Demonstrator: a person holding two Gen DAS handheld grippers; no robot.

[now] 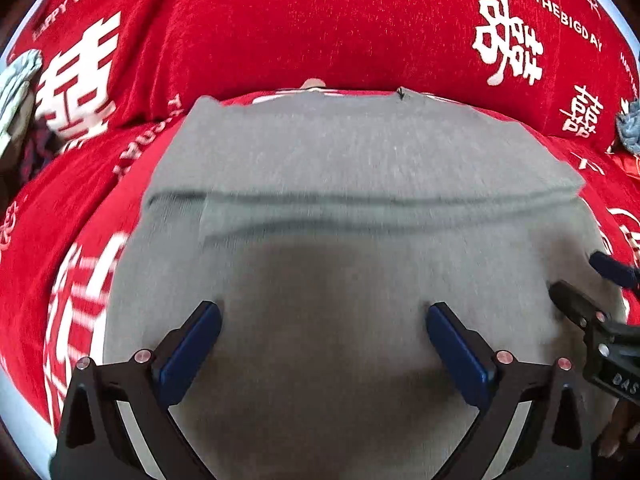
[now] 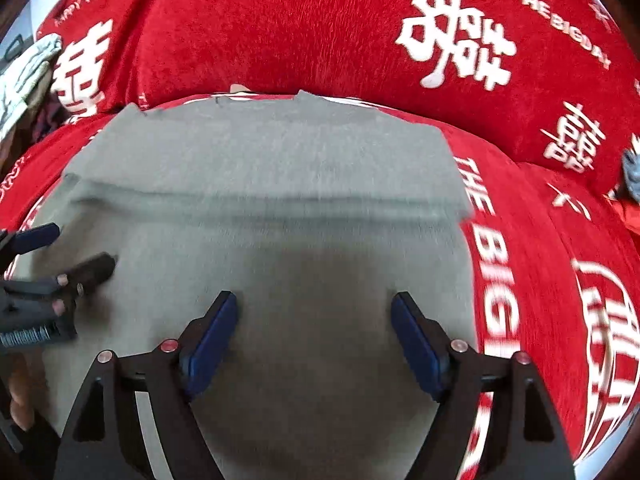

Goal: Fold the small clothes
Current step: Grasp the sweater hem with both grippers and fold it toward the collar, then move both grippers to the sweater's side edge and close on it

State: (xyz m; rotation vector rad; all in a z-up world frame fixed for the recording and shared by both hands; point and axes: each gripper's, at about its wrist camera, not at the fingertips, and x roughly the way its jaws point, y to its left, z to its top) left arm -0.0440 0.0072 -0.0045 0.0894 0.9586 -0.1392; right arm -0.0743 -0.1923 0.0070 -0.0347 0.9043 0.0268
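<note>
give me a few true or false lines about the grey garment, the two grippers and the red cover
1. The grey garment lies spread on a red cover printed with white characters. True.
2. The left gripper is clamped on a blue sock. False: its jaws stand open over the garment with nothing between them.
3. A fold line runs across the garment from side to side. True.
4. The right gripper is shut on the garment's edge. False: its jaws are open above the cloth, holding nothing.
5. The cover is plain blue. False: it is red, with words such as THE BIG DAY.
</note>
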